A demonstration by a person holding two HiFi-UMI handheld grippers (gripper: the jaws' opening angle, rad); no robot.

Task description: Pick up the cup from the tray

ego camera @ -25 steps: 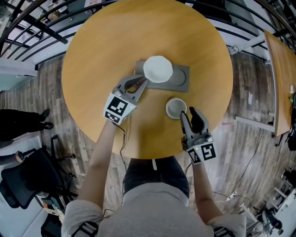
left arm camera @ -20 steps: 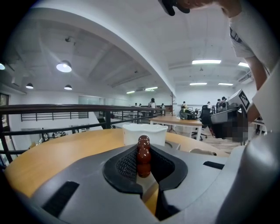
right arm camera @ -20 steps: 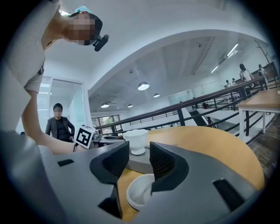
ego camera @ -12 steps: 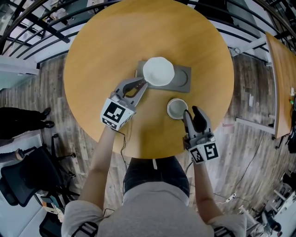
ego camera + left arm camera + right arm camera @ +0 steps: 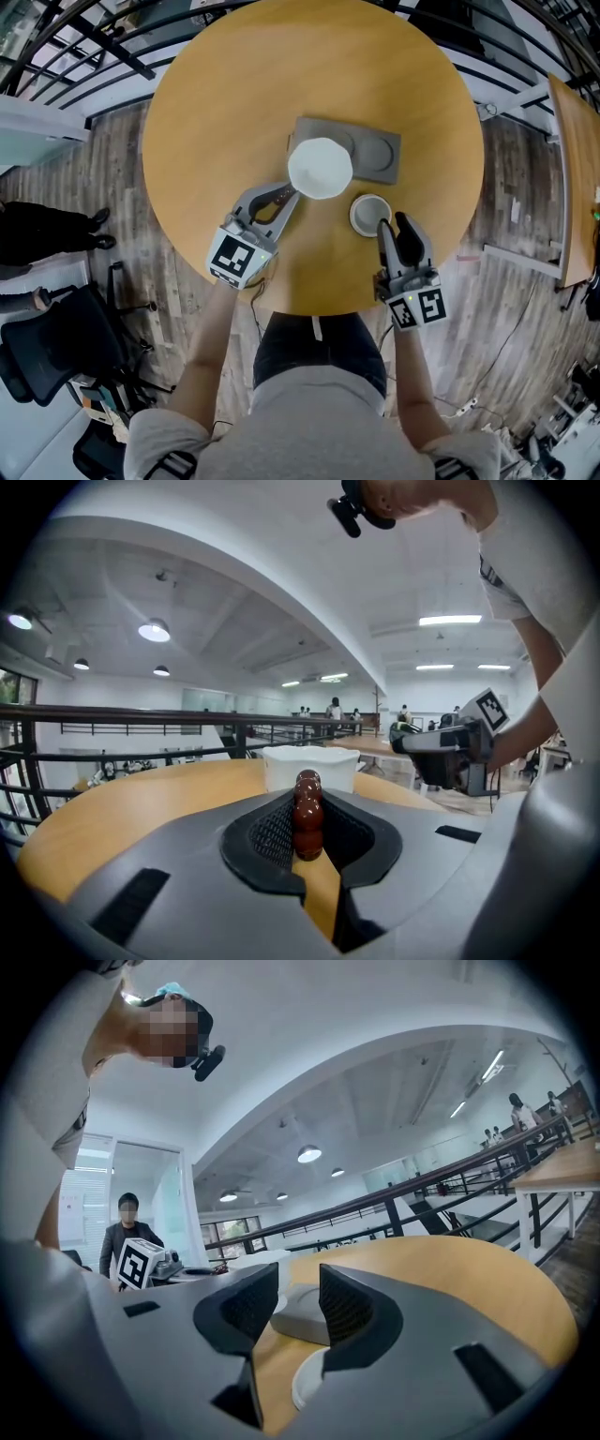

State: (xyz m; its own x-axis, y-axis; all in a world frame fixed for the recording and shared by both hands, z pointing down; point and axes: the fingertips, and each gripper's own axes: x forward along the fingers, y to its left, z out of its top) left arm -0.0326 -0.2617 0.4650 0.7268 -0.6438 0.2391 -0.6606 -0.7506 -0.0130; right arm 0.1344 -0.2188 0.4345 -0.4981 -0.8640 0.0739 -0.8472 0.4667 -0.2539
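A white scalloped cup (image 5: 320, 168) hangs over the near left edge of the grey tray (image 5: 375, 155). My left gripper (image 5: 286, 190) is shut on its dark red beaded handle (image 5: 307, 803), and the cup's white wall (image 5: 309, 764) shows just beyond the jaws. A small round white cup (image 5: 370, 215) stands on the table near the tray. My right gripper (image 5: 394, 228) is right behind it. Its jaws have just been closing a little but still stand open with nothing between the pads. The small cup's rim (image 5: 307, 1384) shows low under my right gripper (image 5: 289, 1302).
The round wooden table (image 5: 234, 112) ends close to the person's body. Dark railings (image 5: 75, 56) run beyond its far side. A second table (image 5: 577, 178) stands at the right. The right gripper (image 5: 450, 752) shows in the left gripper view.
My left gripper has drawn the white scalloped cup from the middle of the tray toward its near left edge. The right gripper has stayed beside the small cup.
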